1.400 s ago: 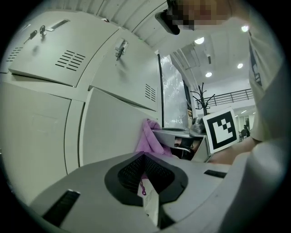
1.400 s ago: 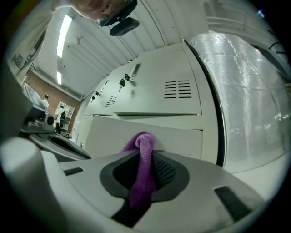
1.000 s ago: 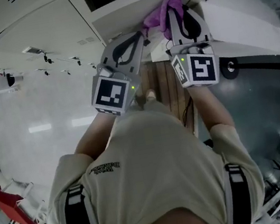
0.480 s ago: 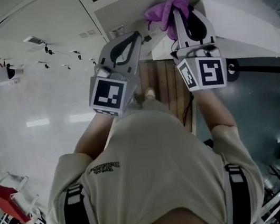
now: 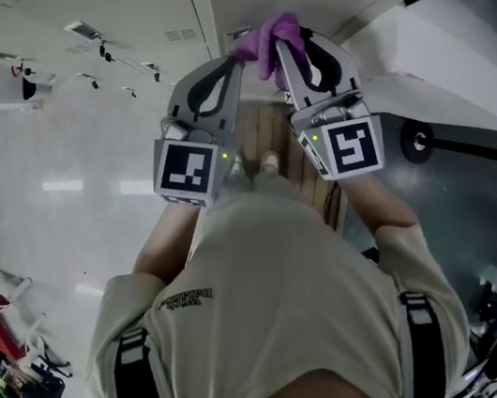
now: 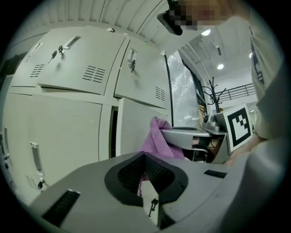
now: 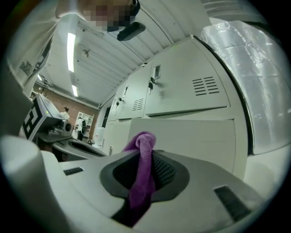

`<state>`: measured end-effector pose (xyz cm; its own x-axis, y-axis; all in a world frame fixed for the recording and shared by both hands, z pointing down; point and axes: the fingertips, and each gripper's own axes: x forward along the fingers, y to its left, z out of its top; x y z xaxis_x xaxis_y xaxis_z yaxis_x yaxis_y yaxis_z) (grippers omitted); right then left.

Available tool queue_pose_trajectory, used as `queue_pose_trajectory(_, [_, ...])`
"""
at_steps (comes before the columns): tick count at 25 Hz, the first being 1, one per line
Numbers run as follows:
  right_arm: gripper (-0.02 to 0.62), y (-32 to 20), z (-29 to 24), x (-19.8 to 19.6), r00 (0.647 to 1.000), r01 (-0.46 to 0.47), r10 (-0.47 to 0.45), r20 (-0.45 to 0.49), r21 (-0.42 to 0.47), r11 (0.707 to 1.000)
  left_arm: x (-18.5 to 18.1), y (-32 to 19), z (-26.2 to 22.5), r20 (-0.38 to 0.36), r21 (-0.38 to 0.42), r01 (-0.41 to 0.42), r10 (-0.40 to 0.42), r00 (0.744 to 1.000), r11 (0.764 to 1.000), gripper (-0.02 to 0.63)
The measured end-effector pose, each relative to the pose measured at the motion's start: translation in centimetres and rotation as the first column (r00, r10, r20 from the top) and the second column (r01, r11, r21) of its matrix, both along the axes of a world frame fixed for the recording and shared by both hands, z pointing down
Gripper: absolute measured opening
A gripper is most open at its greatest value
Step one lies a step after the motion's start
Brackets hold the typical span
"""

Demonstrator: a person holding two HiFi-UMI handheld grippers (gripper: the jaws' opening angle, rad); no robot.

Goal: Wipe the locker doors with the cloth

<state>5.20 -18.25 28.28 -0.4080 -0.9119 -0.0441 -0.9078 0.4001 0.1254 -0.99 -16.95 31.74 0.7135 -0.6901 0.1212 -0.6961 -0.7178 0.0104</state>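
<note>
A purple cloth (image 5: 272, 36) is bunched at the tips of my right gripper (image 5: 289, 41), which is shut on it. In the right gripper view the cloth (image 7: 144, 168) hangs down between the dark pads of my right gripper (image 7: 146, 157), just in front of a pale locker door (image 7: 191, 132). My left gripper (image 5: 232, 63) is right beside it on the left, shut with nothing in it. From the left gripper (image 6: 144, 157) I see the cloth (image 6: 157, 139) just ahead, against a grey locker door (image 6: 68, 123).
Rows of grey locker doors carry keys in their locks (image 6: 53, 55). A large white slanted panel (image 5: 444, 63) and a black wheel (image 5: 410, 144) lie to the right. A wooden strip (image 5: 276, 136) runs under the grippers. A plastic-wrapped sheet (image 6: 186, 95) stands beyond the lockers.
Both grippers have moved left along the locker front with the cloth. The right gripper has closed in on the left one. Both stay shut.
</note>
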Motion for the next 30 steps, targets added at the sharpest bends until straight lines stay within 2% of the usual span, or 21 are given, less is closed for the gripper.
queue_pose_trajectory(8, [0.055,-1.1,3.6,-3.5,0.996,0.093,-0.093,0.004,-0.056,0.994,-2.7,-1.0,2.2,0.007,-0.020,0.086,-0.086,0.996,0.996,0.002])
queue_pose_trajectory(14, [0.055,-2.1,6.2,-3.4,0.996,0.084,-0.085,0.000,-0.085,0.993,-2.4,-1.6,4.1,0.010,-0.029,0.089,-0.088,0.996,0.996,0.002])
queue_pose_trajectory(22, [0.055,-3.6,7.9,0.8,0.999,-0.013,0.011,-0.031,-0.072,0.997,0.5,-2.2,5.5,-0.005,-0.026,0.023,-0.023,1.000,0.999,0.002])
queue_pose_trajectory(30, [0.055,-3.7,9.1,5.5,0.991,-0.137,0.136,-0.011,-0.064,0.989,5.4,-1.9,6.0,-0.002,-0.024,-0.104,0.104,0.995,0.994,0.002])
